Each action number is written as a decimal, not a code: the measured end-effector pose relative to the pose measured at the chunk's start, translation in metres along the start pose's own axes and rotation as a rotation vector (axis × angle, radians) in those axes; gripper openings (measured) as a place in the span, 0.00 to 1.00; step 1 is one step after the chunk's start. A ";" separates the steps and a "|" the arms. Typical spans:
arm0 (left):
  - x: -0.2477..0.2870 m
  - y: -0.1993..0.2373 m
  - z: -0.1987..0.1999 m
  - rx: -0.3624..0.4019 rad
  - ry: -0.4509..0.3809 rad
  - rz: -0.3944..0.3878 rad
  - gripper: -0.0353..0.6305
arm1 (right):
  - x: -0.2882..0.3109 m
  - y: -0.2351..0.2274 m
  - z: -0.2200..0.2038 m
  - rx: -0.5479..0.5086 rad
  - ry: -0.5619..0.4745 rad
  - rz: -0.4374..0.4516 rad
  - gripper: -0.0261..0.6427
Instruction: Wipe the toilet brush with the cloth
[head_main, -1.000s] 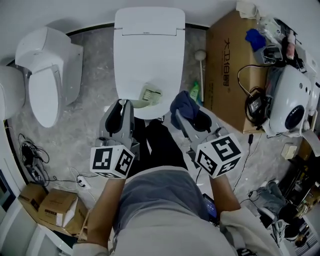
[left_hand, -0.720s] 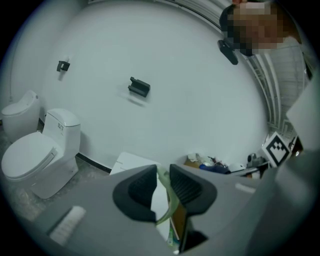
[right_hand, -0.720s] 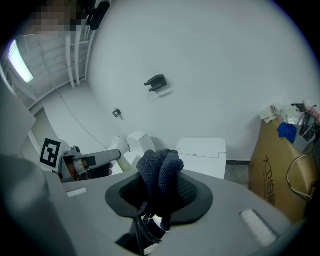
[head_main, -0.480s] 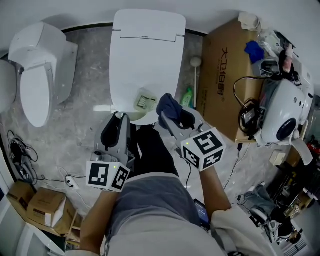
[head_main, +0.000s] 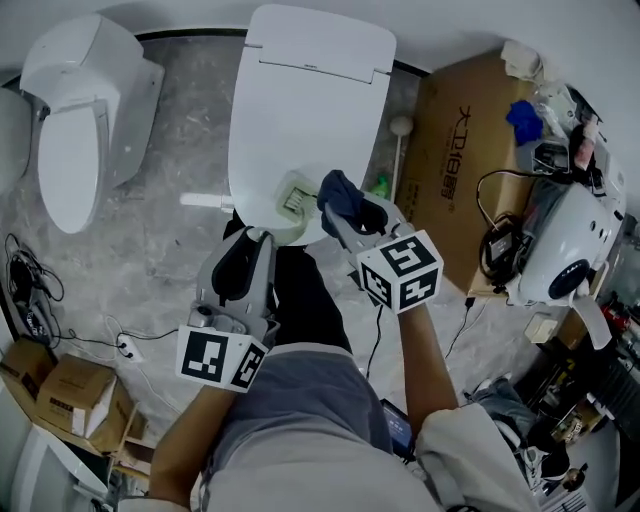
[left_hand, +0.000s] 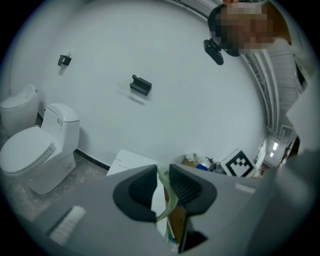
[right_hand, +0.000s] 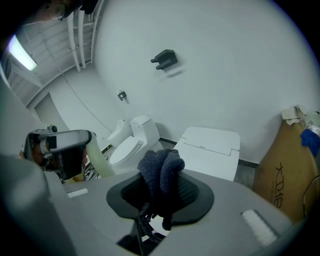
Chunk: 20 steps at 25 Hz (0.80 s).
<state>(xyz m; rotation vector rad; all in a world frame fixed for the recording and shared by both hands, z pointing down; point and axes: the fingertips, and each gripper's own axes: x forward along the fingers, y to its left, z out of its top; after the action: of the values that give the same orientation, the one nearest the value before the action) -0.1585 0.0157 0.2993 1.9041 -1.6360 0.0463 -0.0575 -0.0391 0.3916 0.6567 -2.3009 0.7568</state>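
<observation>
Pale-green toilet brush (head_main: 293, 197): held out over the front edge of the closed white toilet lid (head_main: 310, 100), broad head end away from the person. The left gripper (head_main: 243, 262) has it by the handle. In the left gripper view the jaws of that gripper (left_hand: 160, 182) stand nearly together, with the thin green handle (left_hand: 169, 200) pinched between the pads. The right gripper view shows the same handle (right_hand: 95, 160) curving up out of the left gripper (right_hand: 60, 145).

Dark blue cloth (head_main: 338, 190): bunched and standing up out of the right gripper (head_main: 362, 218). In that gripper's own view the jaws (right_hand: 160, 192) are clamped on the cloth (right_hand: 160, 172), with a fold spilling above the pads and loose threads hanging below.

Relation: from the head view the cloth sits just beside the brush head, on its right. Contact cannot be confirmed.

Assessment: the step in hand appears to be the approach — both items are gripped and brought close, and wiping is judged not yet established. The next move calls for pressing the exposed fold of cloth onto the brush and drawing it along, while the left gripper holds the handle steady — the pinch on so thin a handle may let it twist.

Surroundings: a cardboard box (head_main: 470, 150) stands to the right of the toilet, and a second toilet (head_main: 75, 120) stands well apart on the left.
</observation>
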 end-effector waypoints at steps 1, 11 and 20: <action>0.000 0.001 0.000 -0.002 0.000 -0.001 0.05 | 0.006 -0.001 0.000 0.003 0.004 0.011 0.18; 0.002 0.004 0.000 0.007 0.002 -0.022 0.05 | 0.078 -0.002 -0.012 -0.071 0.111 0.180 0.19; 0.007 0.005 0.002 -0.003 0.006 -0.046 0.05 | 0.140 0.004 -0.047 -0.182 0.298 0.315 0.19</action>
<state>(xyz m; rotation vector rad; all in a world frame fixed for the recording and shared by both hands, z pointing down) -0.1621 0.0081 0.3024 1.9366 -1.5864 0.0308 -0.1367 -0.0416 0.5166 0.0896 -2.1827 0.7195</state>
